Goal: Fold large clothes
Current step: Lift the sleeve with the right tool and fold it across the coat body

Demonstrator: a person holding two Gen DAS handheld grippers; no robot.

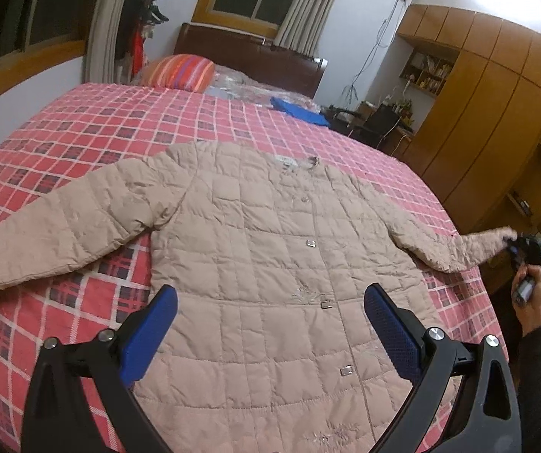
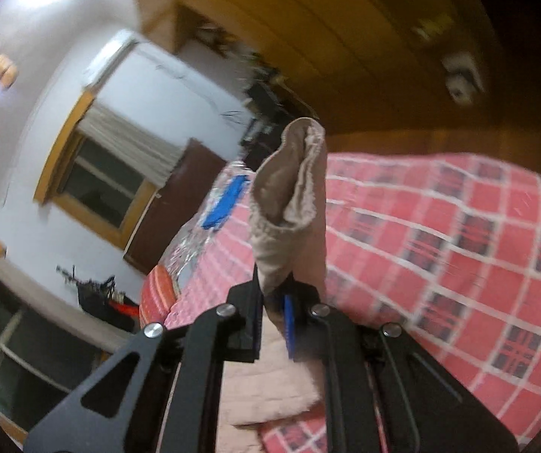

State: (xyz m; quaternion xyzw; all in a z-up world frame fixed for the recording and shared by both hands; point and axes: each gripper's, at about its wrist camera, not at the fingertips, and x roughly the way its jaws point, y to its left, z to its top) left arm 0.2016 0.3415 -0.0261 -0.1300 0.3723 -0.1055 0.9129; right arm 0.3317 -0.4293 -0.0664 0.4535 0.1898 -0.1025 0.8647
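Beige quilted jacket (image 1: pixel 263 264) spread mid-frame on red plaid bed (image 1: pixel 82 120), sleeves outstretched sideways; right gripper (image 2: pixel 272 313) clamping the cuff (image 2: pixel 289 188), left gripper (image 1: pixel 270 324) wide, empty, above hem.

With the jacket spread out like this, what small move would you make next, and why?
Probably carry the right gripper, shut on the sleeve cuff, inward across the beige quilted jacket. The jacket lies flat and buttoned on the bed, and the left gripper hovers open over its front.
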